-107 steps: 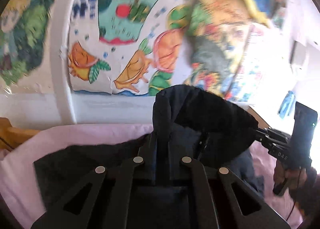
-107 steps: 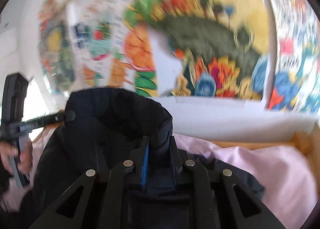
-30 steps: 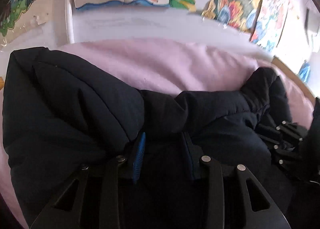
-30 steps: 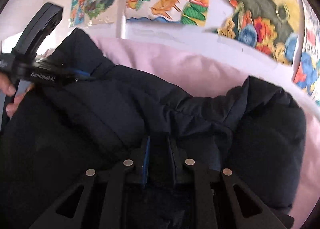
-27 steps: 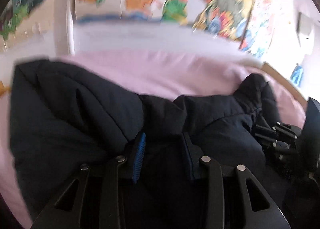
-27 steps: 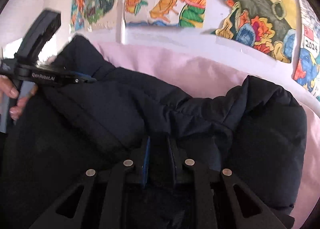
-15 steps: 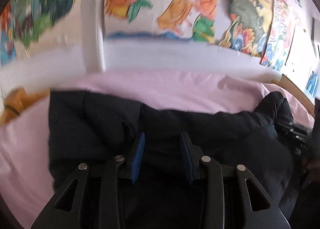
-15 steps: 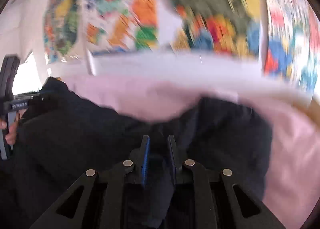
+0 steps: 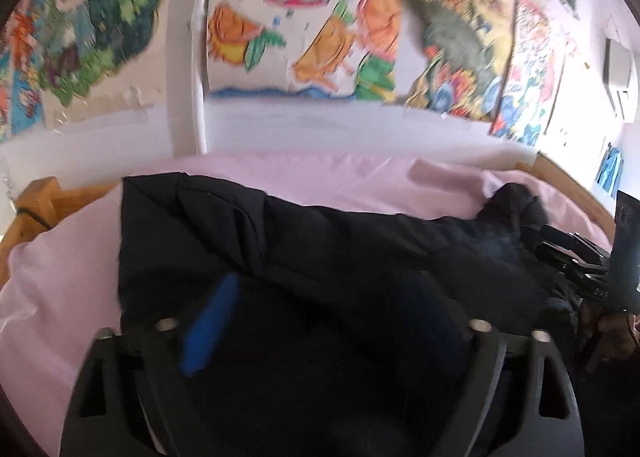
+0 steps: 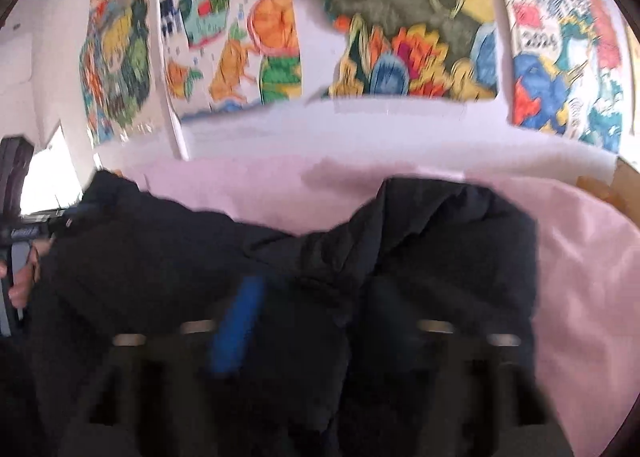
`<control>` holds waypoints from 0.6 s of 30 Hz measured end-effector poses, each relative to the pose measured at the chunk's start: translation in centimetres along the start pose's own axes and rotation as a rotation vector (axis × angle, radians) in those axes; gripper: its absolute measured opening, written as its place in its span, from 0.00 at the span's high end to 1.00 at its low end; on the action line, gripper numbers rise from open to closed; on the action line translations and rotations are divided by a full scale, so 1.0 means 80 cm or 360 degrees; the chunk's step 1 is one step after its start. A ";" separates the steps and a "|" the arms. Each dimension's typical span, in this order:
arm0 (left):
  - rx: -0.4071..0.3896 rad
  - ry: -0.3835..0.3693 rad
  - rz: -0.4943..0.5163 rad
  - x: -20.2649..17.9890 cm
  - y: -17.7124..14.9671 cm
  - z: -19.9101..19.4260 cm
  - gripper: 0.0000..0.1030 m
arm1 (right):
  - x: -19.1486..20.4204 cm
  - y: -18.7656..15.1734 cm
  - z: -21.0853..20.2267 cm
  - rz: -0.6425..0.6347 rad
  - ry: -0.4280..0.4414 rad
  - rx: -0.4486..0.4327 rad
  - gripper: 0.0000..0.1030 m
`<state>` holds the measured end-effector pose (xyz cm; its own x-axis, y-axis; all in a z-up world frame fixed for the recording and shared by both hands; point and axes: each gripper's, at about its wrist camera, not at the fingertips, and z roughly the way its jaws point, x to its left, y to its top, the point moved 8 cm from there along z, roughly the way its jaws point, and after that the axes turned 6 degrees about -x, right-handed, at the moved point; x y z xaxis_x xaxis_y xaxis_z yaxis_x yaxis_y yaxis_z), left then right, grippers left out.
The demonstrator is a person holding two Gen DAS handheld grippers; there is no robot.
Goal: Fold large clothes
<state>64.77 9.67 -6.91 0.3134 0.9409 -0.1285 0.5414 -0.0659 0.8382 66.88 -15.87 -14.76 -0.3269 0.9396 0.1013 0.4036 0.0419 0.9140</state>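
Dark puffy jacket (image 9: 304, 241) lies bunched on pink bed sheet (image 9: 60, 281). Left tool (image 9: 320, 321) wide, right tool (image 10: 332, 321) wide, neither gripping. Fold just laid; next: regrasp edge, fold again.

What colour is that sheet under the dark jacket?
Pale pink. The sheet shows best in the left wrist view, spread under the navy jacket.
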 end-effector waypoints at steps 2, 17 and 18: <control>0.0032 -0.0017 0.0013 -0.023 -0.008 -0.015 0.14 | 0.012 0.007 -0.021 0.0003 0.0051 -0.0028 0.22; -0.0139 0.0302 0.0325 -0.232 -0.012 -0.278 0.01 | 0.142 0.052 -0.301 -0.0228 0.0159 -0.0009 0.01; -0.0151 0.0321 0.0336 -0.245 -0.012 -0.298 0.01 | 0.153 0.059 -0.335 -0.0232 0.0152 -0.0018 0.00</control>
<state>39.54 -0.77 7.44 0.2451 0.9572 0.1537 0.4026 -0.2448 0.8820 41.88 -13.30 1.35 -0.4611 0.8874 0.0038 0.3364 0.1708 0.9261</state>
